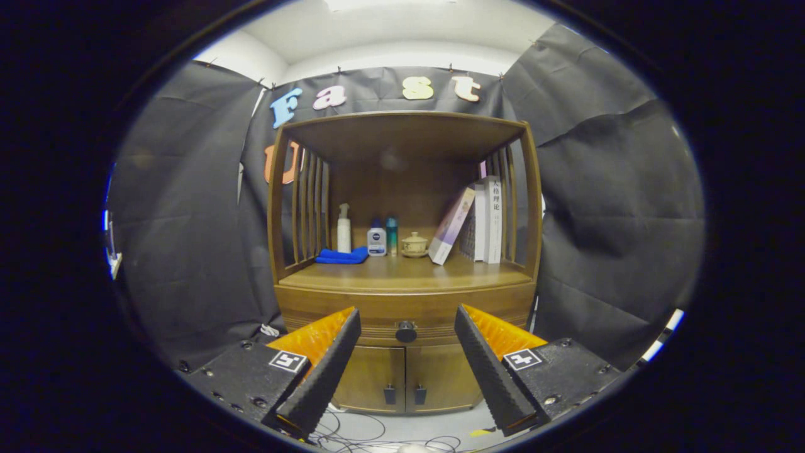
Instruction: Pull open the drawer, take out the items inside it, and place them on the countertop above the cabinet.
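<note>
Approach step: drawer knob framed between wide-spread fingers of empty tool, still beyond them. Drawer closed; knob to be reached, gripped next.

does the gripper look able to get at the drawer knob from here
Probably yes. The gripper is open, and the dark round drawer knob sits centred beyond its fingers on the shut drawer. Nothing stands between them; it just needs to move in closer.

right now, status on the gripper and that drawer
Gripper open, jaws wide, holding nothing. Drawer shut, its knob ahead between the jaws, untouched. Nothing blocking the approach.
</note>
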